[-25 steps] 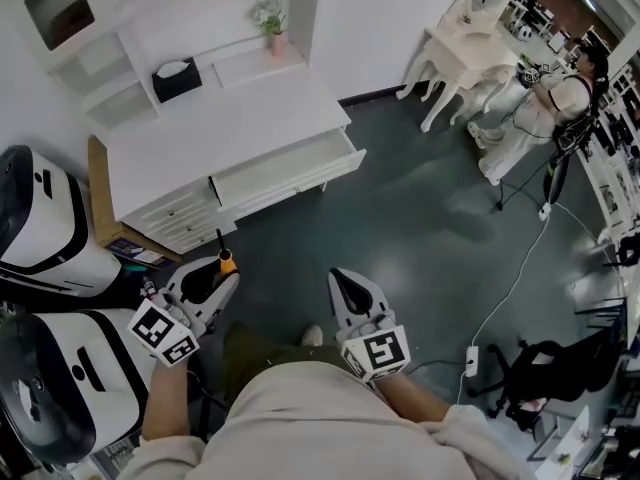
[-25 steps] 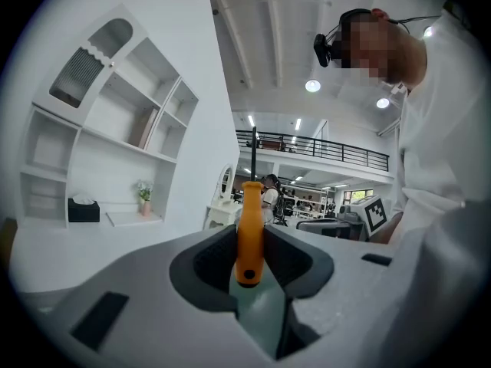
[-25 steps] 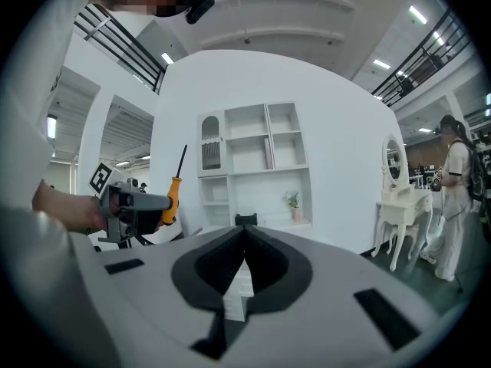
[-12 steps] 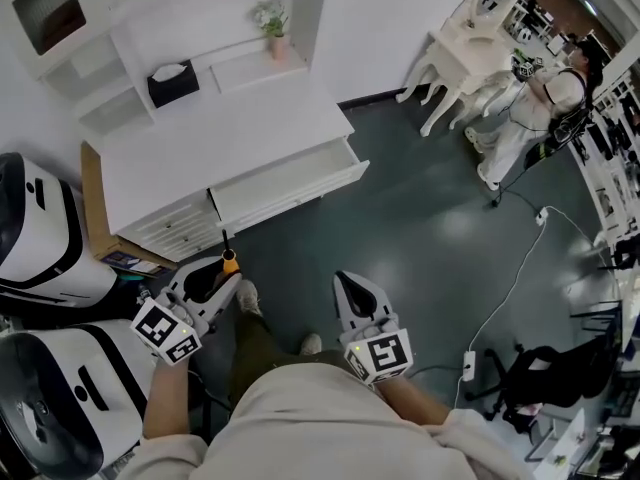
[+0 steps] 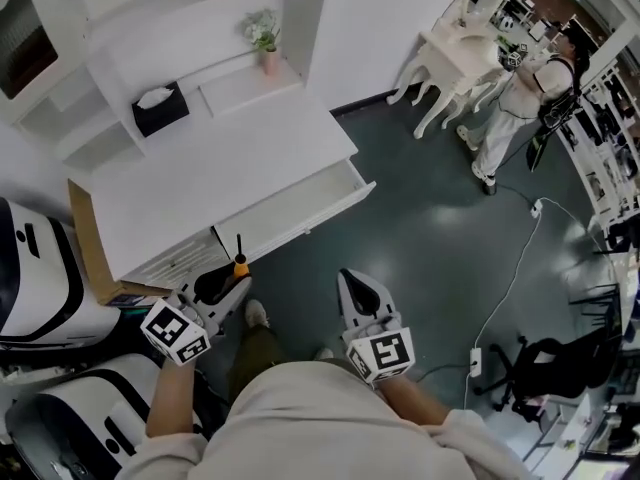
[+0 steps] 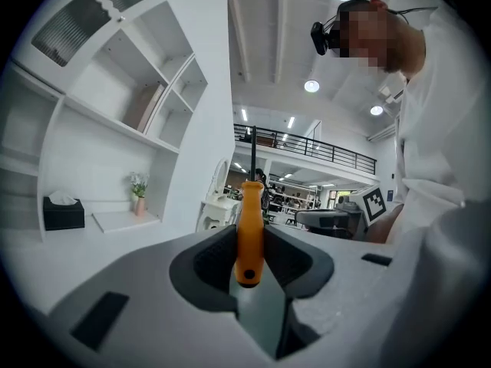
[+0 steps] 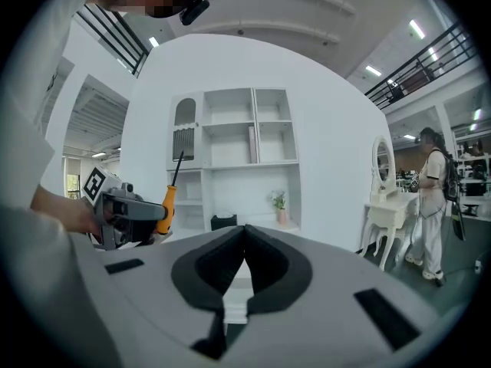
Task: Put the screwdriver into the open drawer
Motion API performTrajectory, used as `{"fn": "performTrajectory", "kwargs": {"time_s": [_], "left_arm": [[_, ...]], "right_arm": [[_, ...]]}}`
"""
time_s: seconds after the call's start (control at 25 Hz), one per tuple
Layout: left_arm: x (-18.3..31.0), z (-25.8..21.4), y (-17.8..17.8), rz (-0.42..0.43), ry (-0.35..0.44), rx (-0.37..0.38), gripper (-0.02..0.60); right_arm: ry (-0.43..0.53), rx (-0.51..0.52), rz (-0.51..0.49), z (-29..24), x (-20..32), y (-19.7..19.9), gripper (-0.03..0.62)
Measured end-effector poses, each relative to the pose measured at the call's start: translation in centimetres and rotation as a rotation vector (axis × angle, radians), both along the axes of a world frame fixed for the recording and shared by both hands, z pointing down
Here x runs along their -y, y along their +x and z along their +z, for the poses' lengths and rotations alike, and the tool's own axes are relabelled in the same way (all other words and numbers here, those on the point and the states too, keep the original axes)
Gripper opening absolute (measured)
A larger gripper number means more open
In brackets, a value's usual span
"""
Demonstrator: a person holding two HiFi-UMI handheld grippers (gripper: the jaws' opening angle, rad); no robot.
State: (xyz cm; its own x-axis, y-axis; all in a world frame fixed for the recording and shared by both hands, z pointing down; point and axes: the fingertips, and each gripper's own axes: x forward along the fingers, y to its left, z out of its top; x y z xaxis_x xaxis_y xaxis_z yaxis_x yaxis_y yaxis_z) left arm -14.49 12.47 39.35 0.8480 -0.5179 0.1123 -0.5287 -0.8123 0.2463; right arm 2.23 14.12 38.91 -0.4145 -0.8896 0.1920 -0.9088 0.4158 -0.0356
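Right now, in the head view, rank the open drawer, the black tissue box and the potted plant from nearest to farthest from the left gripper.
1. Open drawer, just ahead of the left gripper.
2. Black tissue box, back left.
3. Potted plant, farthest back, right of it.

Surface finishes around the desk.
The screwdriver (image 6: 250, 221) has a glossy orange plastic handle and a dark metal shaft; the left gripper (image 6: 249, 234) is matt grey plastic with black ribbed pads (image 6: 211, 255). The desk (image 5: 220, 158) is smooth white, the floor (image 5: 430, 228) dark and glossy, the cardboard (image 5: 85, 238) matt brown.
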Motion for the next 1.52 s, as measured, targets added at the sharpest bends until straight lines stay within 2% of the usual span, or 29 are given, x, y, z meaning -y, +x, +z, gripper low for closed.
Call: {"fn": "performTrajectory", "kwargs": {"time_s": [0.24,0.52,0.72,1.0,1.28,1.52], "left_arm": [[4.7,0.2,-1.9,0.05,0.0,0.018,0.11],[8.8,0.3,-3.4,0.065,-0.003,0.016,0.11],[11.2,0.3,-3.3,0.04,-0.002,0.007,0.11],[14.6,1.6,-2.0,-0.046,0.009,0.024,0.11],[17.3,4.2,-0.7,-0.112,-0.01,0.137,0.11],[19.0,6.4,0.9,-0.118,0.001,0.293,0.109]], "right_arm": [[0.009,-0.003,0.037,-0.7,4.7,-2.8,0.003],[0.013,-0.005,0.044,-1.4,8.4,-4.8,0.003],[0.009,-0.002,0.022,-1.4,11.0,-4.3,0.003],[-0.002,-0.013,-0.069,-0.8,14.6,-2.4,0.003],[-0.025,-0.008,-0.099,0.2,17.0,0.1,0.003],[-0.055,-0.001,-0.099,1.3,18.0,2.1,0.003]]}}
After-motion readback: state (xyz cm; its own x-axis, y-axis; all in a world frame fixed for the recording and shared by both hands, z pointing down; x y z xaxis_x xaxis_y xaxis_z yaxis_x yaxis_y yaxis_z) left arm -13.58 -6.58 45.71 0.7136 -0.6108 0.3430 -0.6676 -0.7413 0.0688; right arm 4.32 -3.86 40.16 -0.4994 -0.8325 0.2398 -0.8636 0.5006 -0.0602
